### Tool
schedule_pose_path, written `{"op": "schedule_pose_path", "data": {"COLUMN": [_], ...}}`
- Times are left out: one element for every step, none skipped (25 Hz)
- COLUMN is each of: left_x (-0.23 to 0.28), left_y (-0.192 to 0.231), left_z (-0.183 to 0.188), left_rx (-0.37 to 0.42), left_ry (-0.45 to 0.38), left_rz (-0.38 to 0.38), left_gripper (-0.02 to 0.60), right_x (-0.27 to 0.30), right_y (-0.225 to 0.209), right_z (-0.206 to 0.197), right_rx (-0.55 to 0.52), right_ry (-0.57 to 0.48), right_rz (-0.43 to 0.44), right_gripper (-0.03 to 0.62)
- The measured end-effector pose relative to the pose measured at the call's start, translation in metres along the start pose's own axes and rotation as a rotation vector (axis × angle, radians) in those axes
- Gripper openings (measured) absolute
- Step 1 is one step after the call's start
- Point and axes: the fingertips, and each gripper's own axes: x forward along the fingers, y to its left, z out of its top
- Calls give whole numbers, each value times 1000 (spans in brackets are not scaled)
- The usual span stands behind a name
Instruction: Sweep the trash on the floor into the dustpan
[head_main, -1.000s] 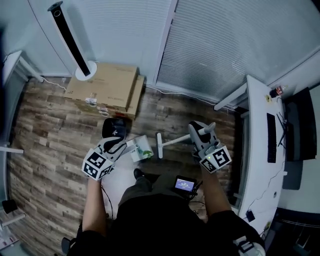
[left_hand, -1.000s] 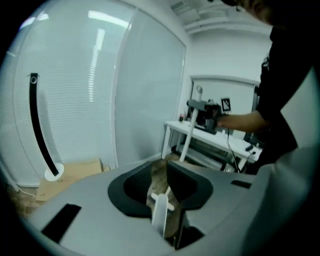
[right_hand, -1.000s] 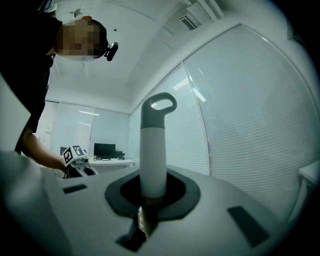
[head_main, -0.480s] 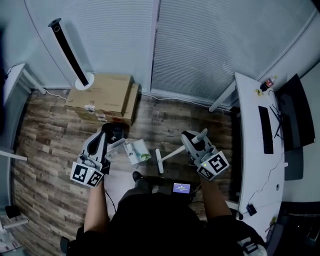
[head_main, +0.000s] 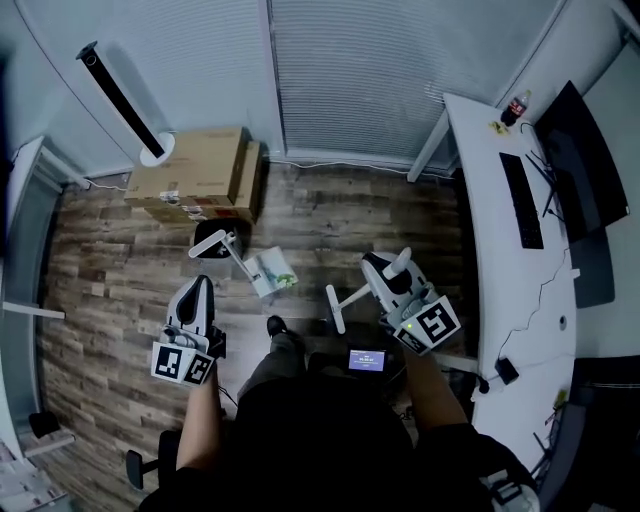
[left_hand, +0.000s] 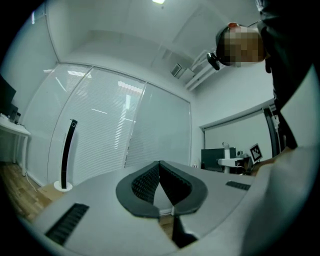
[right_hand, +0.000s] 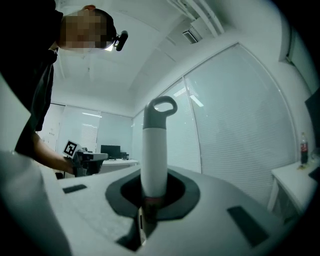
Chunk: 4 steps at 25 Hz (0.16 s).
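The white dustpan (head_main: 264, 270) sits on the wood floor with green and white trash (head_main: 284, 281) in it. Its white handle (head_main: 226, 243) slants up to the left. My left gripper (head_main: 203, 285) hovers to the lower left of the dustpan, apart from it; its pads (left_hand: 148, 183) are pressed together on nothing. My right gripper (head_main: 385, 272) is shut on the white broom handle (right_hand: 154, 160), whose grey loop (right_hand: 163, 106) sticks out past the jaws. The broom's head (head_main: 335, 309) rests on the floor, right of the dustpan.
A small black object (head_main: 211, 239) stands by the dustpan handle. Behind it are a cardboard box (head_main: 195, 175) and a tall black pole on a white base (head_main: 152, 152). A white desk (head_main: 495, 215) lines the right side. My shoe (head_main: 275, 325) is just below the dustpan.
My left gripper has drawn back down and to the left, away from the dustpan, which stays on the floor. The right gripper still holds the broom, whose head now lies further from the dustpan.
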Motion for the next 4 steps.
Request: {"op": "schedule_pose_path", "data": {"left_x": [-4, -8, -12, -17], "left_y": [-8, -17, -25, -33], "left_z": [-2, -5, -8, -12], "left_rx": [-2, -7, -11, -16], "left_ry": [8, 16, 25, 35], "left_rz": [-5, -10, -14, -18], "left_gripper": [-6, -6, -6, -6], "right_x": [-8, -17, -25, -33], "right_y": [1, 2, 4, 5], "right_z": [-1, -3, -4, -6], "right_rx": [0, -1, -1, -1], "right_ry": [2, 4, 8, 12], "right_rz": [-3, -6, -7, -9], "right_gripper": [21, 23, 23, 22]}}
